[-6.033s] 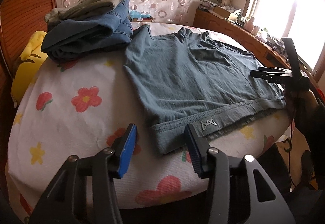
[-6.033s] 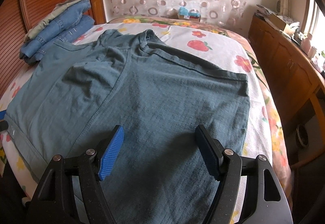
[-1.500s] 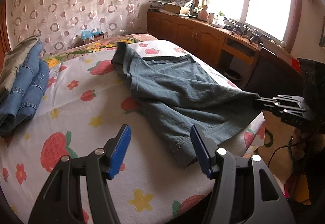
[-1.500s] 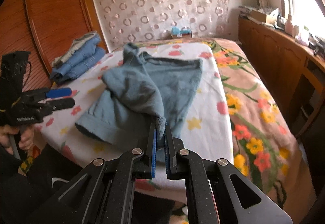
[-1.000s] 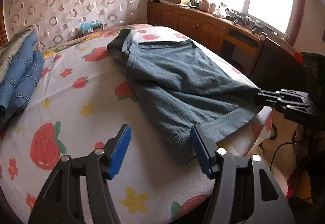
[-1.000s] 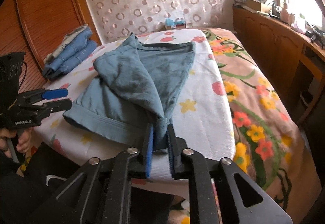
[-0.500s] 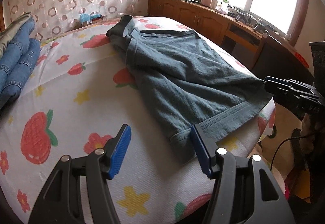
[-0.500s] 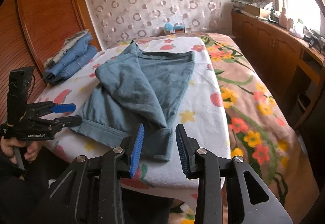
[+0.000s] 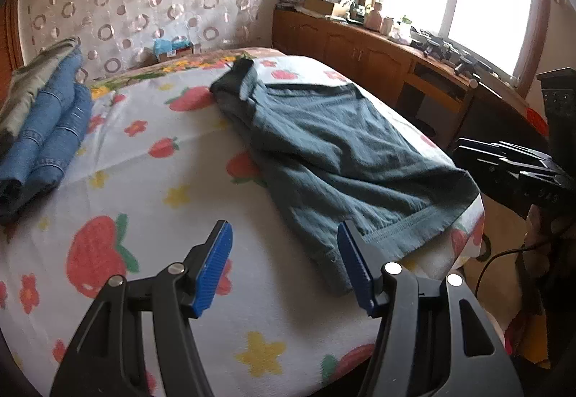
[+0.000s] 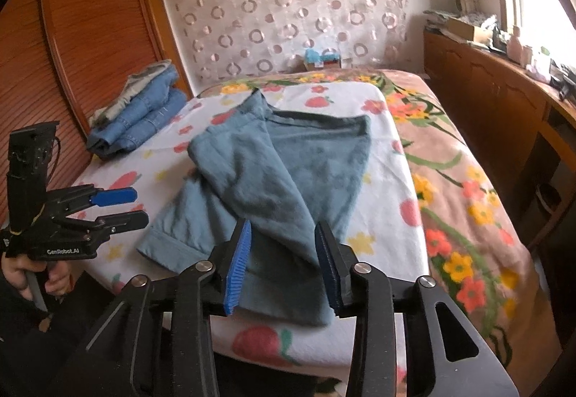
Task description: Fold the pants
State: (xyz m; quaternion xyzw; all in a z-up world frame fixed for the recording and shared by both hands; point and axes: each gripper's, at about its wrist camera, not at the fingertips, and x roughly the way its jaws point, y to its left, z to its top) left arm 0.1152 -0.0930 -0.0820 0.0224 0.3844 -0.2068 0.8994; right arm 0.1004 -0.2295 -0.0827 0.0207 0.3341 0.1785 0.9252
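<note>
Pants released, folded in half on the bed

A second ago the right tool [image 10: 282, 258] pinched the pants' [image 10: 284, 177] hem corner; now its jaws are opening, the pads stand clear of the cloth, and the hem lies on the bed [image 10: 392, 181] below them. The one pair of teal pants, spread flat six seconds ago, now lies doubled, one half laid over the other, near the bed's front edge. The left tool [image 9: 284, 262] is unchanged: jaws moderately wide, nothing between them, hovering over the sheet just beside the pants' [image 9: 345, 152] hem. Counted: two tools, each in a hand; one pair being folded; one stack [image 10: 140, 116] of folded clothes by the headboard, well apart from the pants, with about three pieces in it.
</note>
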